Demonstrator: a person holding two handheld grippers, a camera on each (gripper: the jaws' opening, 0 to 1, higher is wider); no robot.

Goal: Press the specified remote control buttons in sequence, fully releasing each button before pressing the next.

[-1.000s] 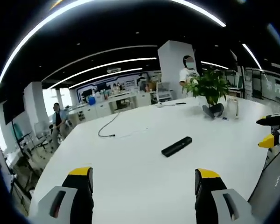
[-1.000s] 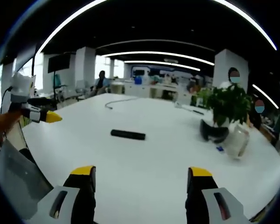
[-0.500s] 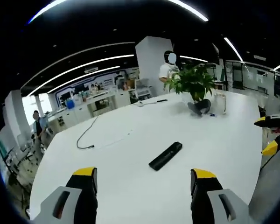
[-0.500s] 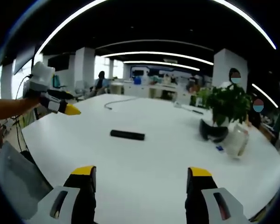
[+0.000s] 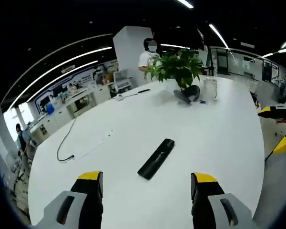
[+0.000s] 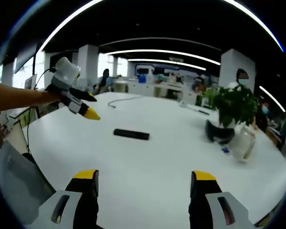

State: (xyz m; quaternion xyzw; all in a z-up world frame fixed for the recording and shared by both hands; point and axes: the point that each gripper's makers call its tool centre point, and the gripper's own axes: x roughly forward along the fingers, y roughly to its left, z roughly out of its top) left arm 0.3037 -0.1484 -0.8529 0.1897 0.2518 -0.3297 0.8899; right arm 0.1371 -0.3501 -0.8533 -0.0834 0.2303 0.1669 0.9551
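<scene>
In the left gripper view, my left tool (image 5: 146,183) hangs above the white surface (image 5: 219,138) with its yellow-tipped jaws spread wide and nothing between them; the black remote control (image 5: 156,158) lies flat on the surface just ahead of the jaws, set at a slant, well apart from a potted plant (image 5: 178,71) at the far side and a thin black cable (image 5: 66,143) trailing to the left. My right tool (image 5: 279,131) shows at the right edge. In the right gripper view, my right tool (image 6: 143,188) is likewise wide open and empty over the surface (image 6: 157,162), with the remote control (image 6: 131,134) lying crosswise farther ahead. My left tool (image 6: 88,106), held out on my forearm (image 6: 19,95), reaches in from the left, its yellow tips above the surface and apart from the remote.
</scene>
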